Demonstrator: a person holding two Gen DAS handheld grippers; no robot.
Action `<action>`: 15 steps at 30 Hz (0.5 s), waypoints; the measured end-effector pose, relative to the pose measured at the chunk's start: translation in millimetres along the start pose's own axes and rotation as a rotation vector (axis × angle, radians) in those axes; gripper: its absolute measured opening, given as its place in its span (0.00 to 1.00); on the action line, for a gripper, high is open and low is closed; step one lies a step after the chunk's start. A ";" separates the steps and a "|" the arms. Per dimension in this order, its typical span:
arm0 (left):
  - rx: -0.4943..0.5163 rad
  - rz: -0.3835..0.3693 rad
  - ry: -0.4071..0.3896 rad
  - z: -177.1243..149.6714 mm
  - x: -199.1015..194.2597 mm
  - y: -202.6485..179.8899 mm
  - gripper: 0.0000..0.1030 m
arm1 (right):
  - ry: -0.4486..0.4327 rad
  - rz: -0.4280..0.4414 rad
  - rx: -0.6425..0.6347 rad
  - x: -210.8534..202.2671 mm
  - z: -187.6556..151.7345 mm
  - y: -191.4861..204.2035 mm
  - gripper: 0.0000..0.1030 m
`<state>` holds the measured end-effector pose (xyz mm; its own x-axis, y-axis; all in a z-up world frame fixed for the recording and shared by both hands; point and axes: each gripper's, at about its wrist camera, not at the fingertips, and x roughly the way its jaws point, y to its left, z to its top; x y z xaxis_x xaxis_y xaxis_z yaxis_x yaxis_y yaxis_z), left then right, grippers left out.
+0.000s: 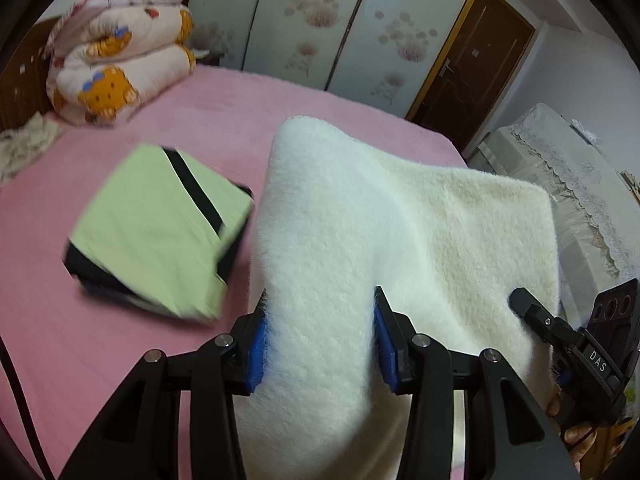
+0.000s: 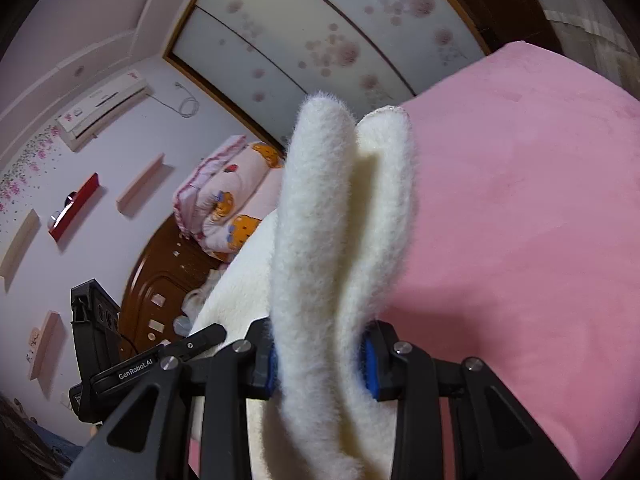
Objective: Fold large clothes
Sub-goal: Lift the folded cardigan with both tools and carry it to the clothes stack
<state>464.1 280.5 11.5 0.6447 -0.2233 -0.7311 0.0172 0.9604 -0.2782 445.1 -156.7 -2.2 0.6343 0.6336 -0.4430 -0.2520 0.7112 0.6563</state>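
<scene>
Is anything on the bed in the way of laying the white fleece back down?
Partly. A folded green garment lies on the pink bed left of the fleece, which both grippers hold. The bed to the right looks bare.

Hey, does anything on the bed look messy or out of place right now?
Nothing stands out. The green garment lies folded on the pink bed, the quilt sits rolled at the head, and both claws hold the white fleece.
</scene>
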 end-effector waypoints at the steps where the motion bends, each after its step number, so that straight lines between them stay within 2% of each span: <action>1: 0.010 0.008 -0.012 9.2 -2.5 10.2 0.42 | -0.010 0.017 0.005 14.1 2.6 9.4 0.30; 6: 0.051 0.071 -0.075 68.2 -15.2 78.2 0.42 | -0.022 0.084 -0.012 86.1 17.1 53.8 0.30; 10: 0.054 0.112 -0.104 102.8 -11.7 132.6 0.42 | -0.019 0.133 -0.029 149.3 25.8 82.1 0.30; 15: 0.063 0.152 -0.097 120.8 21.6 191.5 0.42 | 0.000 0.158 -0.047 223.3 21.2 95.5 0.30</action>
<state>573.6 479.8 17.7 0.7139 -0.0602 -0.6977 -0.0407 0.9910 -0.1271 578.2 46.2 -25.6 0.5841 0.7386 -0.3365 -0.3828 0.6163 0.6882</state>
